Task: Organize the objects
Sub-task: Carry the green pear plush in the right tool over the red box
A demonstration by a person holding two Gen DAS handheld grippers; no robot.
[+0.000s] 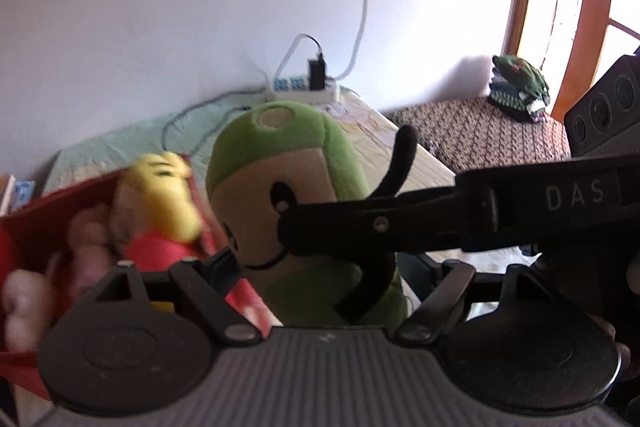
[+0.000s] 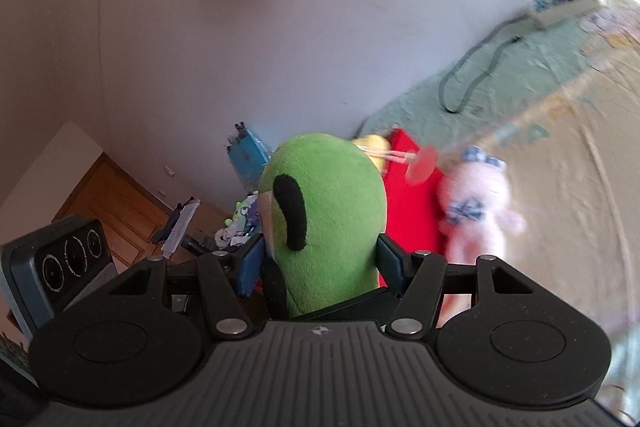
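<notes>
The right gripper (image 2: pixel 318 261) has its jaws clenched on the green plush toy (image 2: pixel 328 219), blue pads pressed into its sides. From the left wrist the same toy (image 1: pixel 280 195) shows its face, sitting between the left gripper (image 1: pixel 316 267) jaws; whether they pinch it I cannot tell. Only the right view shows a pink doll (image 2: pixel 476 203) lying beyond on the bed (image 2: pixel 560 167). A yellow toy (image 1: pixel 168 195) sits by a red box (image 1: pixel 48 227). Far off, a power strip (image 1: pixel 304 89) lies by the white wall (image 1: pixel 180 7).
</notes>
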